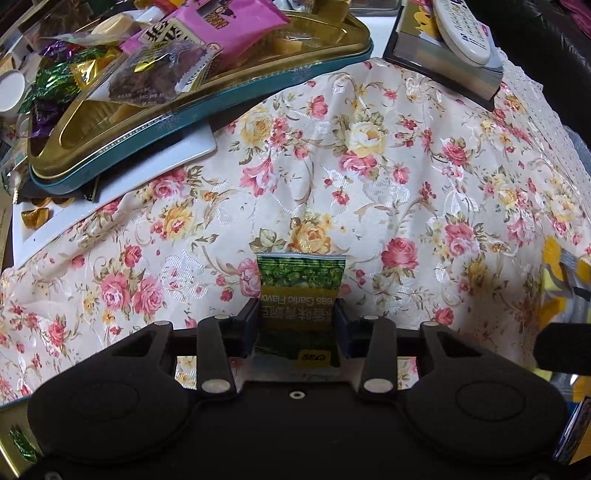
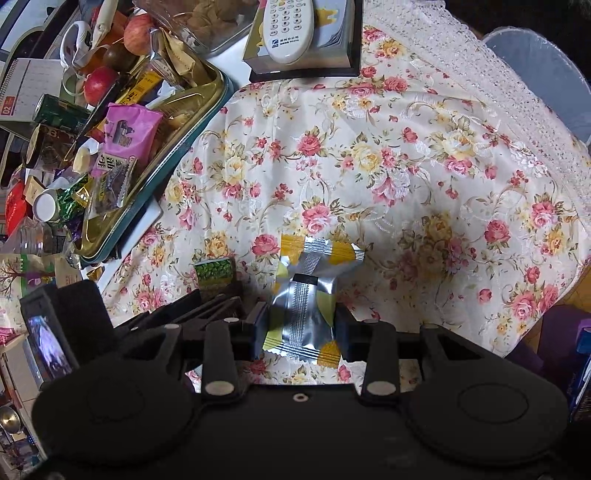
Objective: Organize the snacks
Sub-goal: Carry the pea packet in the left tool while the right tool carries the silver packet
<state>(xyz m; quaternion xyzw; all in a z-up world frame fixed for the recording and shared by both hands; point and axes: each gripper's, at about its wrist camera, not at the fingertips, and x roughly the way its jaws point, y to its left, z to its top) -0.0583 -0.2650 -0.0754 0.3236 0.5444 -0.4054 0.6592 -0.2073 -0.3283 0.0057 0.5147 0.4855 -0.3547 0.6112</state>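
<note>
Two grippers point down over a floral tablecloth (image 1: 369,177), each with a snack between its fingers. Between the left gripper (image 1: 298,325) jaws stands a green pea packet (image 1: 301,284), the pads right at its sides; whether they actually press it I cannot tell. On the right gripper (image 2: 301,326), the partly closed jaws clamp a silver and yellow wrapped snack (image 2: 308,295), its far end sticking out past the fingertips. Far left sits a gold tin tray (image 1: 110,147) heaped with snacks, including a pink packet (image 1: 229,26). A white remote (image 2: 290,29) lies far off.
</note>
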